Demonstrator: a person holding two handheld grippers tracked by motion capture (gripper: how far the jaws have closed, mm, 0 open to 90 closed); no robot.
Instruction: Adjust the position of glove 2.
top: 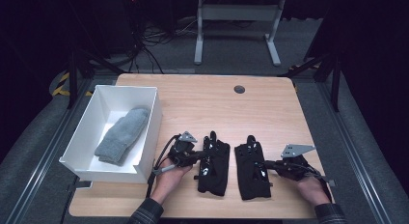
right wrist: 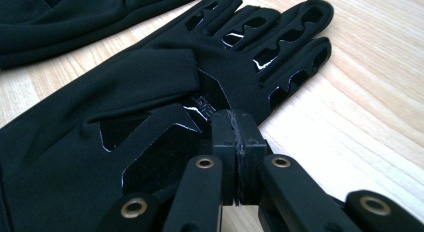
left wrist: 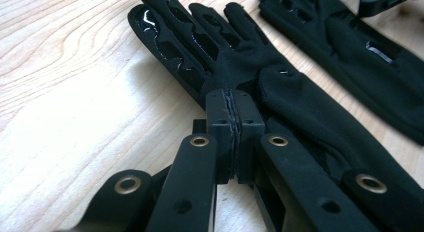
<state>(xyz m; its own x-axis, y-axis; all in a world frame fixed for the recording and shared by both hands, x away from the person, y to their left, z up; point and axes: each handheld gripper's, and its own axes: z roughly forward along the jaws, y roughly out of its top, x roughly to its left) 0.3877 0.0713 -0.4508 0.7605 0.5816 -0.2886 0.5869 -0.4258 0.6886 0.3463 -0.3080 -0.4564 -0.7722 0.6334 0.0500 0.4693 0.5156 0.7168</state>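
Each gripper's fingers pinch shut on soft black glove and glove fabric with glossy patches

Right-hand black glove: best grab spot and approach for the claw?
The right glove lies flat, fingers pointing away. I'd pinch its outer edge at the palm, coming low from the right side, where the right claw is already shut on that edge. Flat fabric probably offers no other ridge to bite.

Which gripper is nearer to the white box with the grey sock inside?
The left gripper: it is beside the white box, shut on the left black glove. The right gripper is farther, beyond both gloves, at the right black glove.
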